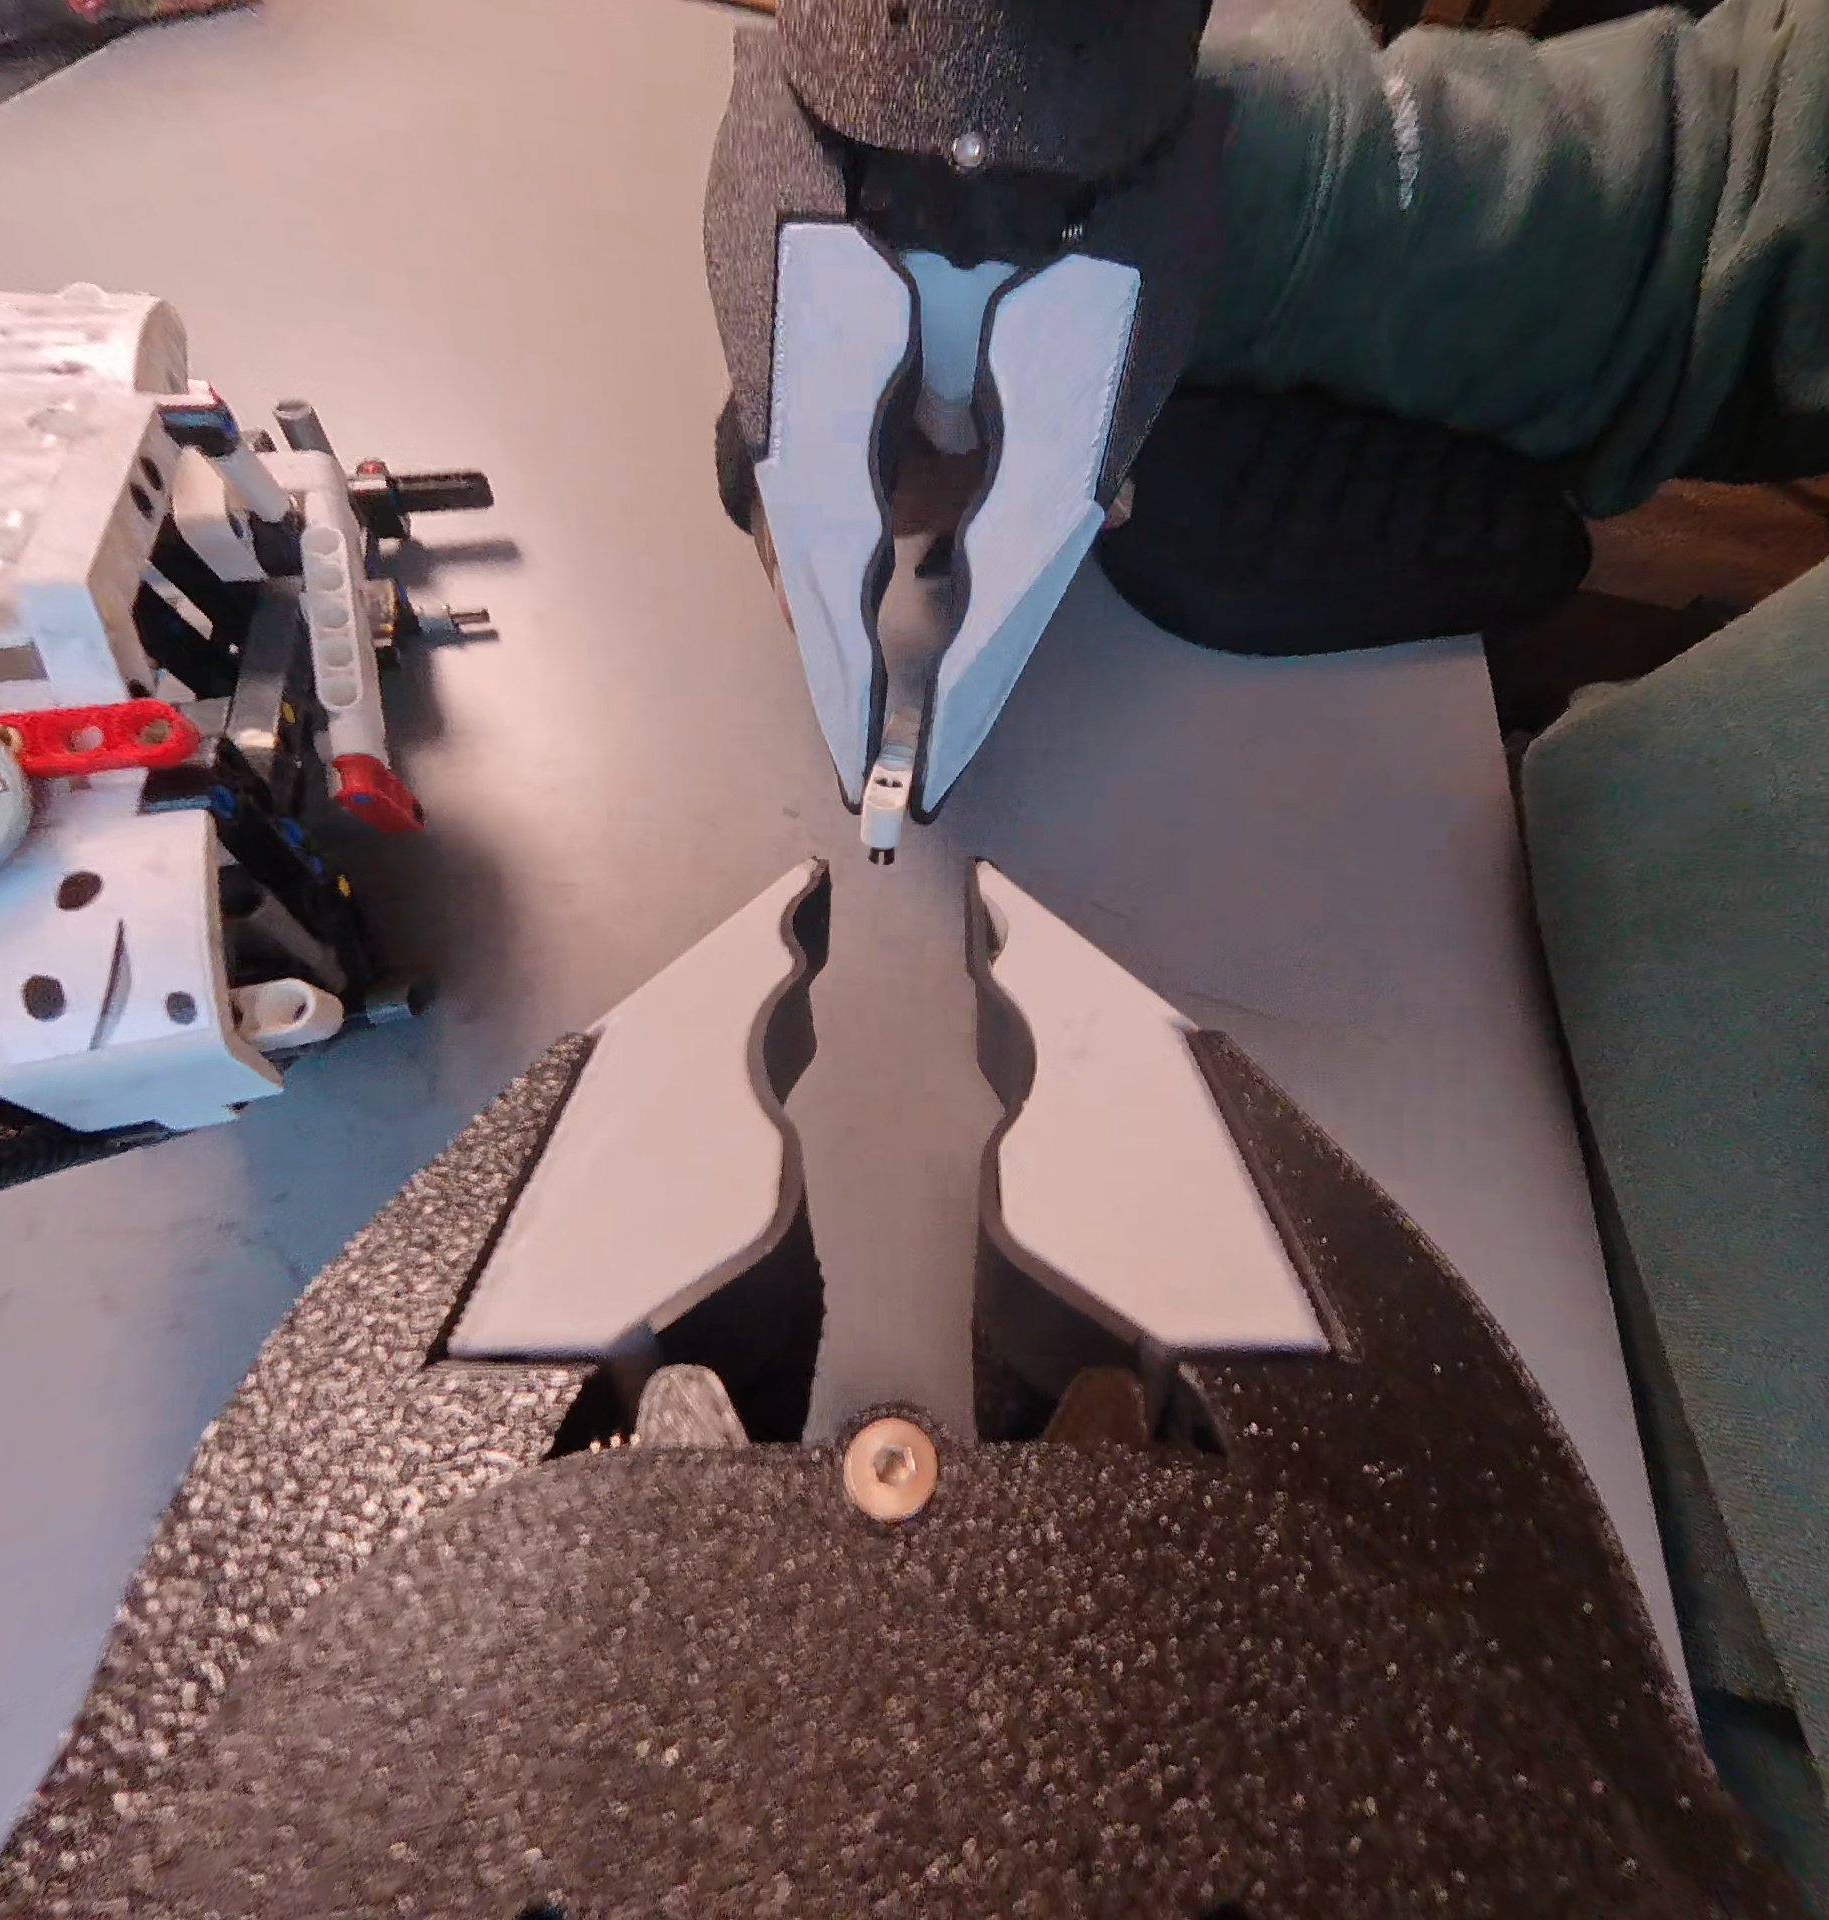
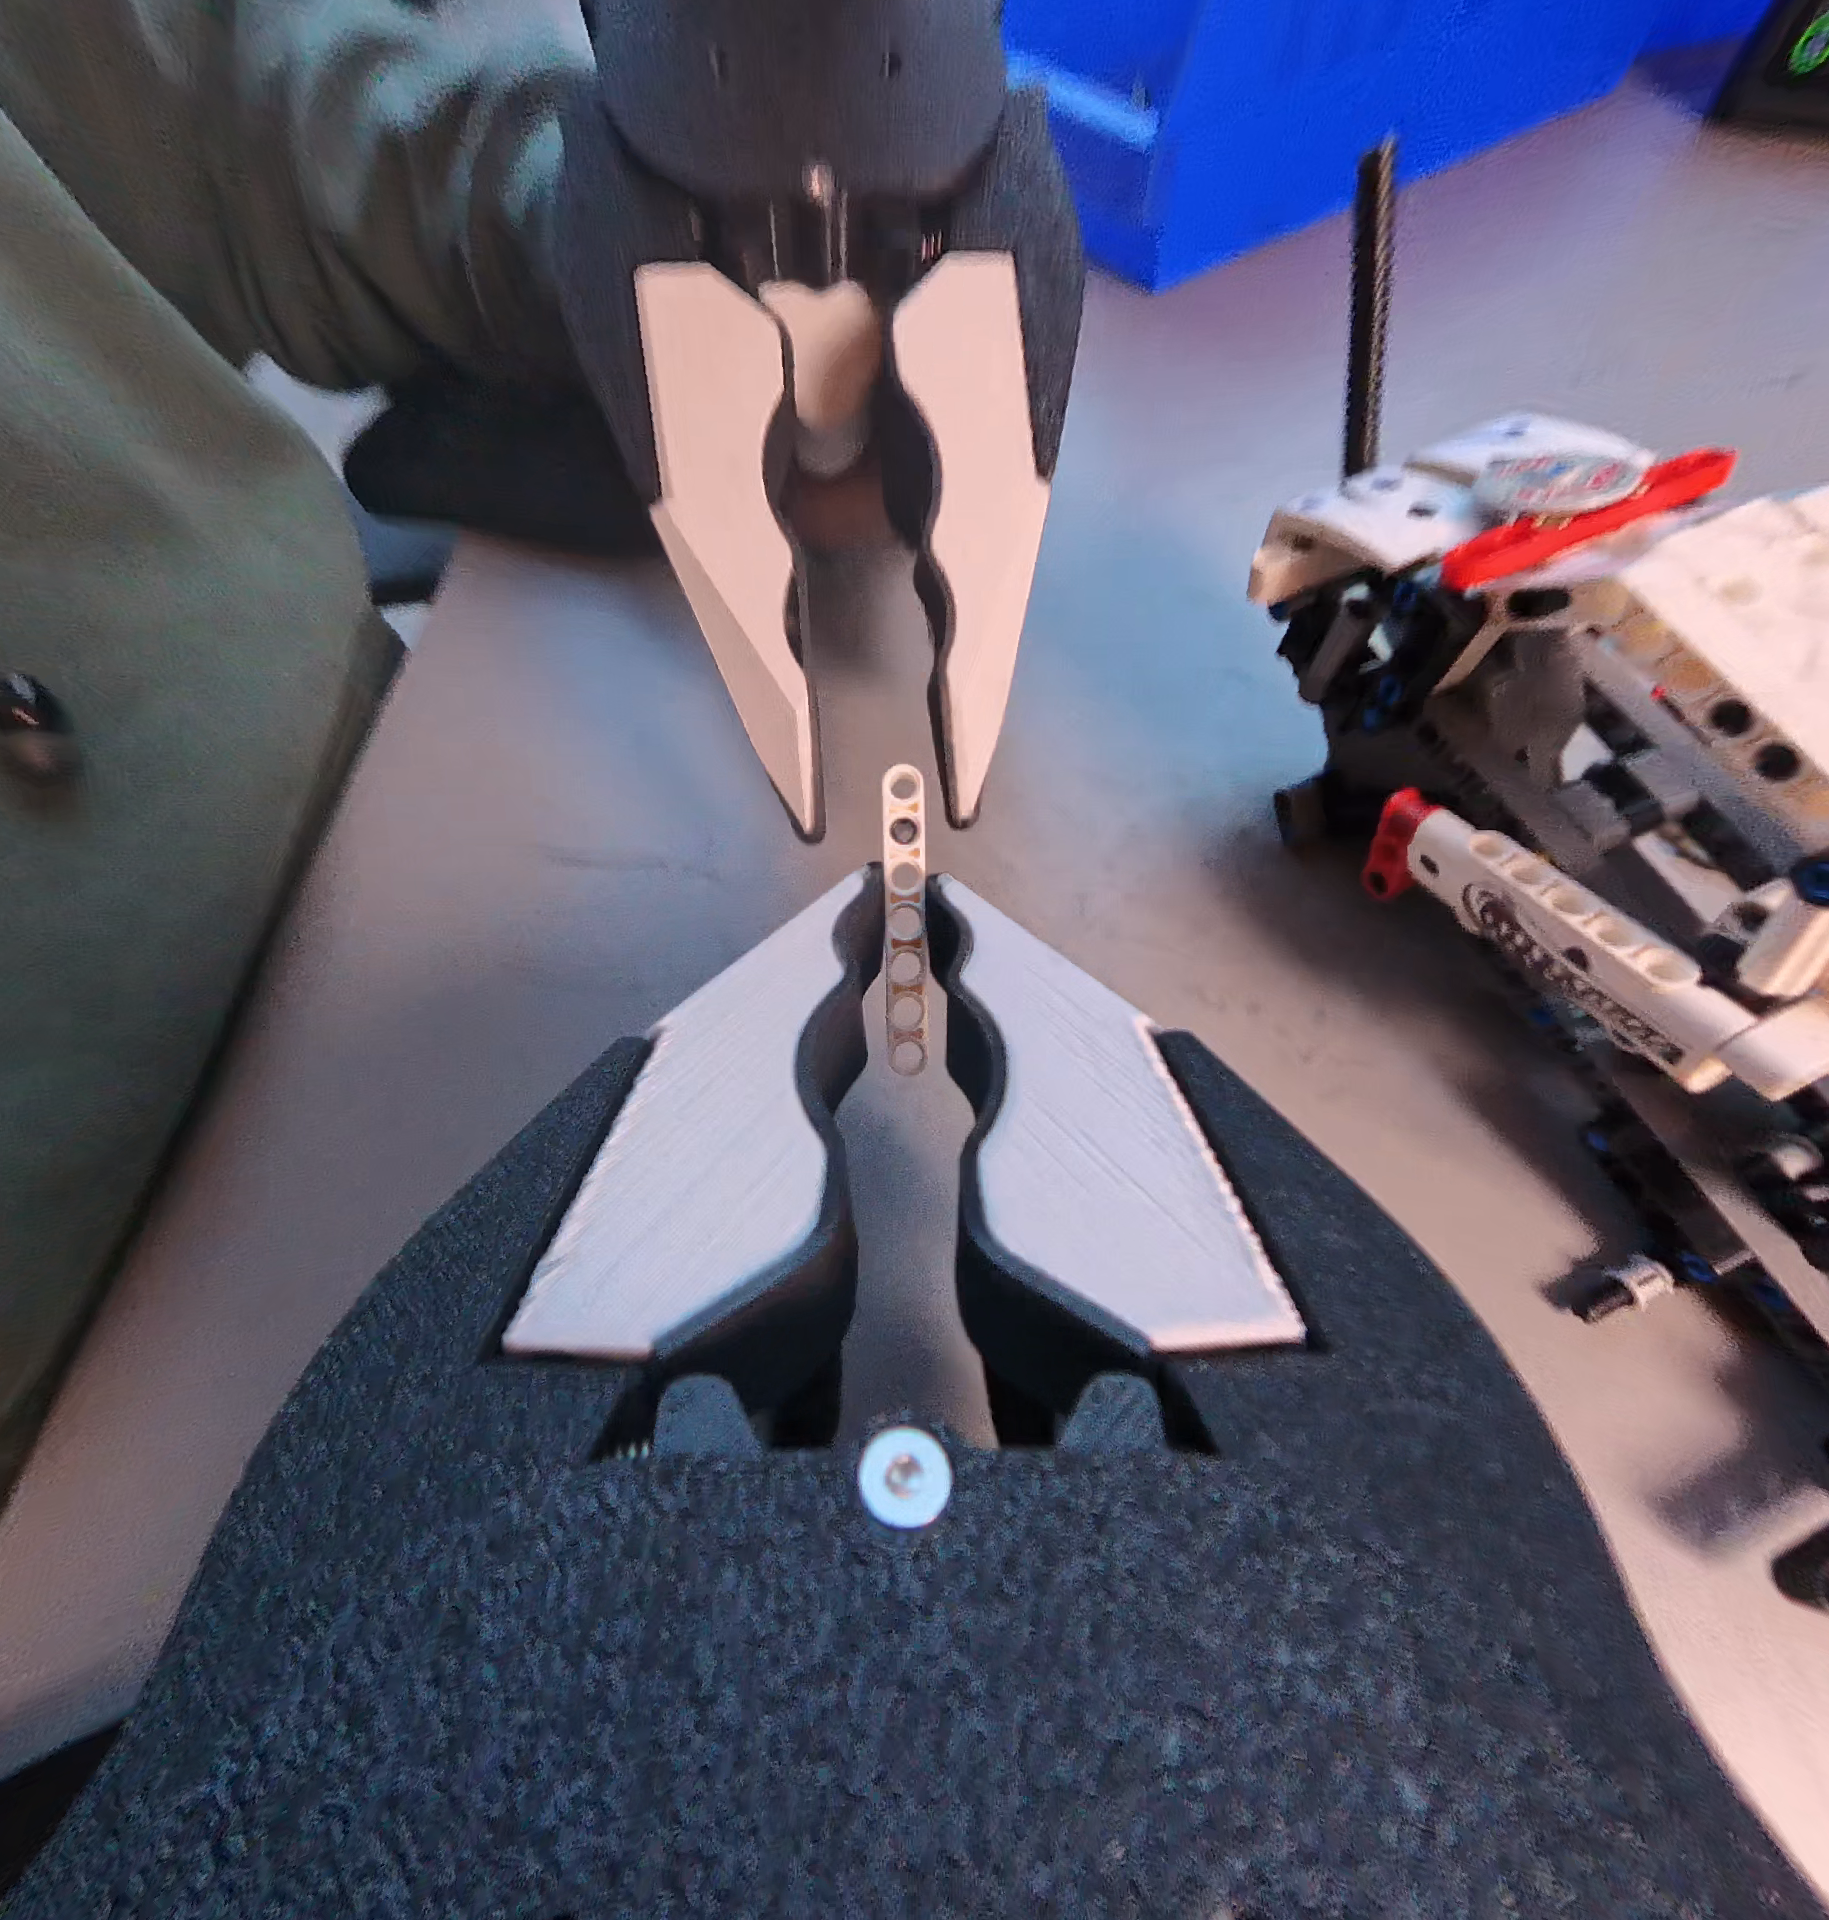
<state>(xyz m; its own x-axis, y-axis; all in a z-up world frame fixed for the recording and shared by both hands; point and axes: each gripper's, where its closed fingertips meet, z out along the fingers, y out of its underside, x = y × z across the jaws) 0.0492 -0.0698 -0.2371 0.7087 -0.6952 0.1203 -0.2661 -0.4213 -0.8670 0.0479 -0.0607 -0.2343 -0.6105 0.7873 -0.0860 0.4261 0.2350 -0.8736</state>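
My right gripper (image 2: pixel 905 881) is shut on a thin white beam with a row of holes (image 2: pixel 905 966) and holds it edge-on above the grey table (image 2: pixel 577 831). The beam's far end pokes out past the fingertips. My left gripper (image 1: pixel 899 868) is open and empty, and faces the right gripper (image 1: pixel 886 800) tip to tip. The beam's end (image 1: pixel 882 823) hangs just in front of the left fingertips. In the right wrist view the left gripper (image 2: pixel 884 821) stands open with the beam's end at the gap between its tips.
A white, black and red brick-built vehicle model (image 1: pixel 110 727) stands on the table beside the grippers; it also shows in the right wrist view (image 2: pixel 1616 779). A black rod (image 2: pixel 1372 312) stands behind it. A blue bin (image 2: pixel 1305 125) sits farther back. A person's green sleeves (image 1: pixel 1512 260) flank the grippers. My two grippers' fingertips are within a few centimetres of each other.
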